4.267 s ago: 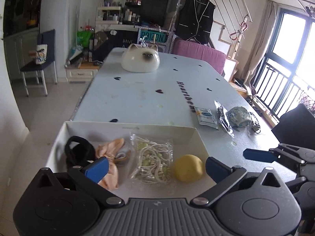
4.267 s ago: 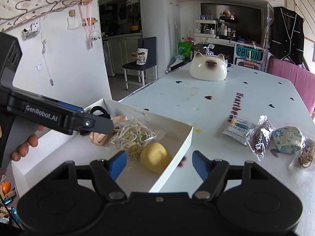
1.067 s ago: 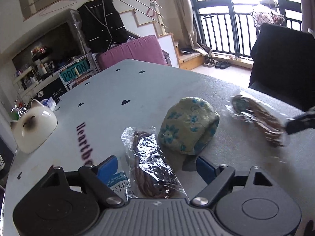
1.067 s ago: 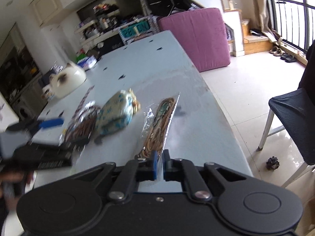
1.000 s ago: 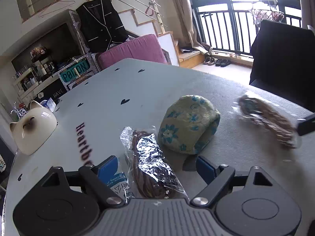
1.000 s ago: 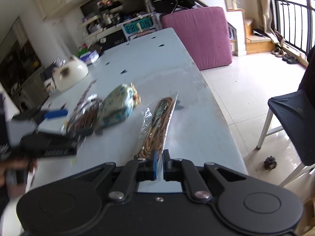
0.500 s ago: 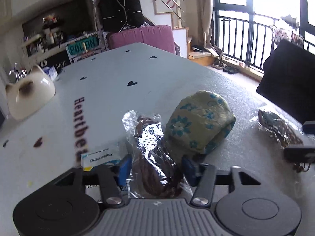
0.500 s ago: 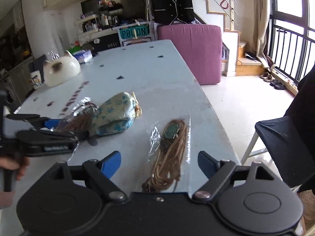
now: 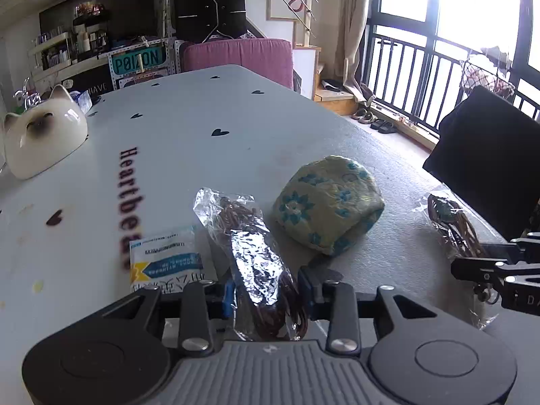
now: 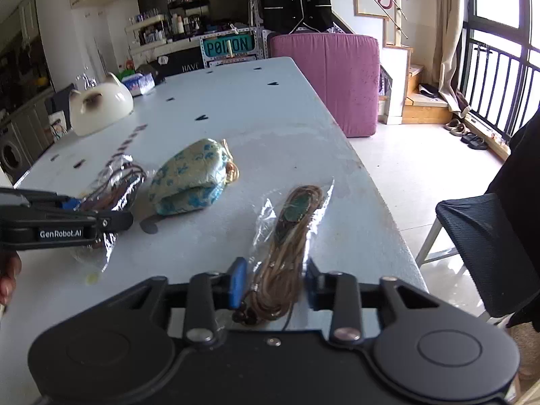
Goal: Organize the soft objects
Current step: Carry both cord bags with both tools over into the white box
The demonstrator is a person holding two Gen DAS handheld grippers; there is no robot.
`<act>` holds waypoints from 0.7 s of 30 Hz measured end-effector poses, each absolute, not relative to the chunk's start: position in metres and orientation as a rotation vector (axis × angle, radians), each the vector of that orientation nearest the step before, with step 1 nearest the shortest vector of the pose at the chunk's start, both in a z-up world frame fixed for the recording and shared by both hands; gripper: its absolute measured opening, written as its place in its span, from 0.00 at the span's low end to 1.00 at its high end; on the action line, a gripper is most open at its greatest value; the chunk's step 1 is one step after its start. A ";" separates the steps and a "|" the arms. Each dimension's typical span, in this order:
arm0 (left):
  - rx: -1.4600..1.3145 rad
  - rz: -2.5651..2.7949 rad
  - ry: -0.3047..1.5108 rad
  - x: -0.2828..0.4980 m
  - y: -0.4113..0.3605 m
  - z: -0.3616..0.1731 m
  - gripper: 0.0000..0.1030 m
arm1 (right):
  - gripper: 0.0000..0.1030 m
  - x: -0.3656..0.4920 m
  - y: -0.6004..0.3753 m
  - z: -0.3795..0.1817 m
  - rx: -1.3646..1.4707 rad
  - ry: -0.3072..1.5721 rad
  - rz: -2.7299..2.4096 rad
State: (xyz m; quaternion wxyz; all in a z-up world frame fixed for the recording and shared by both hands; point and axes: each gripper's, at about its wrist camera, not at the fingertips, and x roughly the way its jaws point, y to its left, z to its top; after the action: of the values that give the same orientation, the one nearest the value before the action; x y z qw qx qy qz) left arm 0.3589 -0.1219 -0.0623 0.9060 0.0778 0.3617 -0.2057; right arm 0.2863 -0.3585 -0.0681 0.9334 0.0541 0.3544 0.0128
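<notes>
My left gripper (image 9: pixel 270 290) has closed around a clear bag of dark brown cord (image 9: pixel 251 253) lying on the table. My right gripper (image 10: pixel 273 281) has closed around a clear bag of tan cord (image 10: pixel 287 243) with a green piece in it, near the table's right edge. A yellow-green pouch with blue flowers (image 9: pixel 327 206) lies between the two bags; it also shows in the right wrist view (image 10: pixel 190 177). The left gripper appears in the right wrist view (image 10: pixel 67 226), and the right gripper in the left wrist view (image 9: pixel 499 263).
A white and blue sachet (image 9: pixel 165 260) lies left of the brown cord bag. A white cat-shaped jar (image 9: pixel 40 138) stands far left on the heart-print table (image 9: pixel 202 118). A black chair (image 10: pixel 486 246) stands beside the table's right edge.
Both grippers have narrowed their jaws from wide open onto their bags. The right gripper had earlier let go of the tan cord bag on the table.
</notes>
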 end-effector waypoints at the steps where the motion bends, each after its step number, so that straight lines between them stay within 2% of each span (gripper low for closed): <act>1: 0.154 -0.427 0.747 0.357 -0.121 -0.061 0.35 | 0.28 0.284 -0.359 -0.066 0.118 0.719 0.027; 21: 0.034 -0.500 0.670 0.275 -0.091 0.009 0.34 | 0.26 0.210 -0.340 0.007 0.179 0.548 0.120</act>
State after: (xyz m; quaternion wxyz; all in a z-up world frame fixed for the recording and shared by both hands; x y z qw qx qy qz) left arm 0.2754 -0.0906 0.0092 0.9137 0.0167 0.3255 -0.2426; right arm 0.2104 -0.3404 0.0075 0.9570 0.0884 0.2701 0.0589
